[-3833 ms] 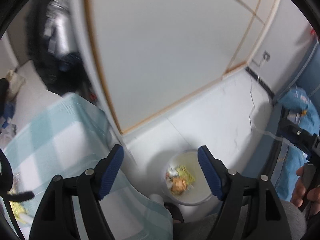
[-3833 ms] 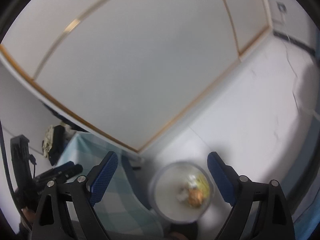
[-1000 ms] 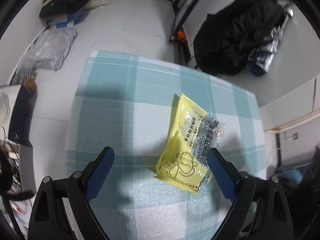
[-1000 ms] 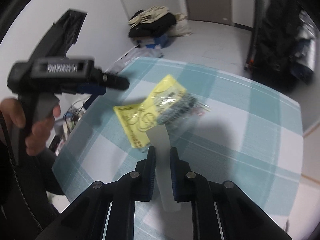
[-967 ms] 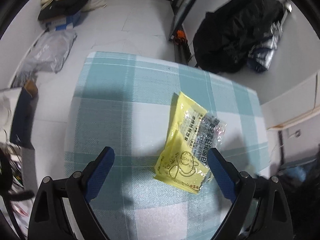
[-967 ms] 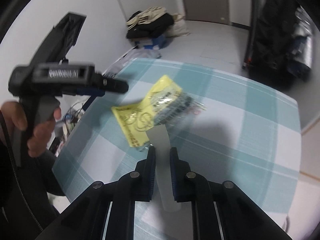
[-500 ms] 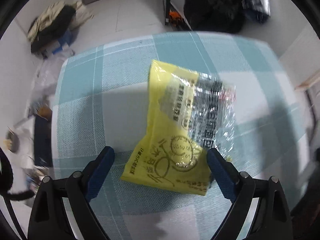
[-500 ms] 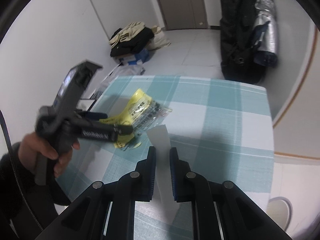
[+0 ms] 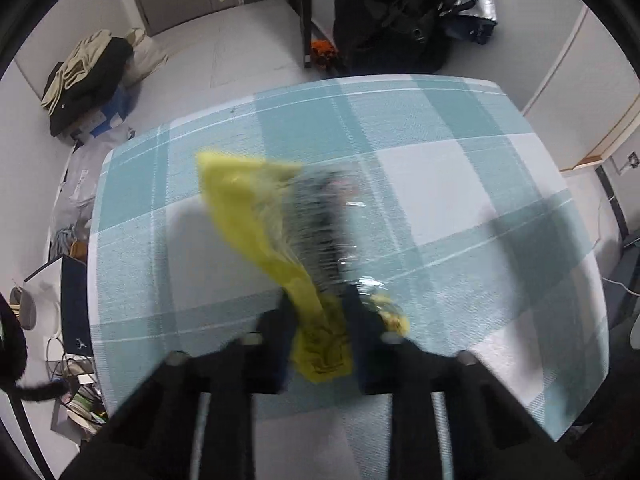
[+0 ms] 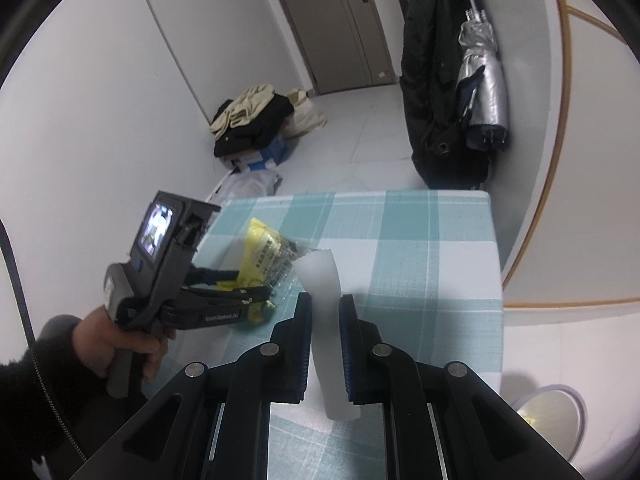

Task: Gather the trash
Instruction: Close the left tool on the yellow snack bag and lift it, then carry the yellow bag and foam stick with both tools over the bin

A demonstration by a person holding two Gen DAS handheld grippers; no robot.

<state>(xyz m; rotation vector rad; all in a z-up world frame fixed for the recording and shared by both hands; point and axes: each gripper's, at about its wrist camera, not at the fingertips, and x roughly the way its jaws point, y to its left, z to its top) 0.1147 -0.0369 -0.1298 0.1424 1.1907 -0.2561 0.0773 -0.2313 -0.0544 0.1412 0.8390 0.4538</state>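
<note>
Between pads (image 9: pixel 362 332), crumpled yellow wrapper (image 9: pixel 256 216)

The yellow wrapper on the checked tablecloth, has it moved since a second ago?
Yes. The yellow wrapper lay flat near the checked tablecloth's middle; now its near end is bunched between the left gripper's jaws, which have just been closing.

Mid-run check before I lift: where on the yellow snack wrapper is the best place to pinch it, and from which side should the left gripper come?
Grip the near short end of the yellow wrapper, coming steeply down from the person's side. It is a thin, limp film on the checked tablecloth, so pinching an edge gathers it. The left gripper has just been closing and now pinches that end.
</note>
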